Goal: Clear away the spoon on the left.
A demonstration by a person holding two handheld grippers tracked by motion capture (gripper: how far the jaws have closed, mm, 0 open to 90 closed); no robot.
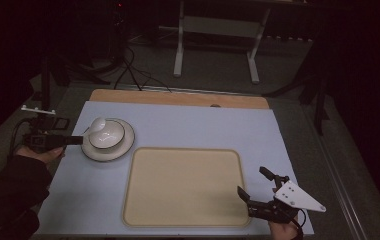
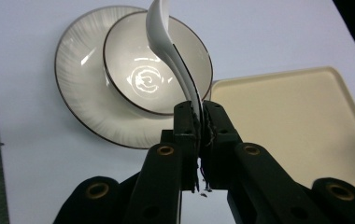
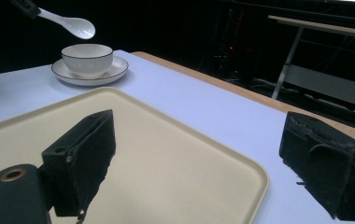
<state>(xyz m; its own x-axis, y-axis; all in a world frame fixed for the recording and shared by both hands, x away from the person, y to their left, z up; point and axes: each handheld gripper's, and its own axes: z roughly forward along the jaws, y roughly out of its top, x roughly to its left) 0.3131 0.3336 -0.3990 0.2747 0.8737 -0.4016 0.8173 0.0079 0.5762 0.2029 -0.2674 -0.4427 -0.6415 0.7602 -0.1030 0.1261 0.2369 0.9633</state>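
A white bowl (image 1: 106,134) with a dark rim sits on a white plate (image 1: 122,148) at the table's left. My left gripper (image 1: 78,140) is shut on the handle of a white spoon (image 2: 166,42), whose scoop hangs in the air above the bowl (image 2: 143,79). The spoon (image 3: 70,24) clears the bowl (image 3: 87,58) in the right gripper view. A cream tray (image 1: 183,187) lies bare in the middle front. My right gripper (image 1: 255,186) stands open at the tray's right front corner, its jaws wide apart with nothing between them.
The light blue table top (image 1: 193,125) has a wooden strip (image 1: 178,98) along its far edge. Beyond it stand a white frame (image 1: 218,40) and cables on a dark floor. The plate (image 2: 77,93) lies close to the tray's (image 2: 297,116) left far corner.
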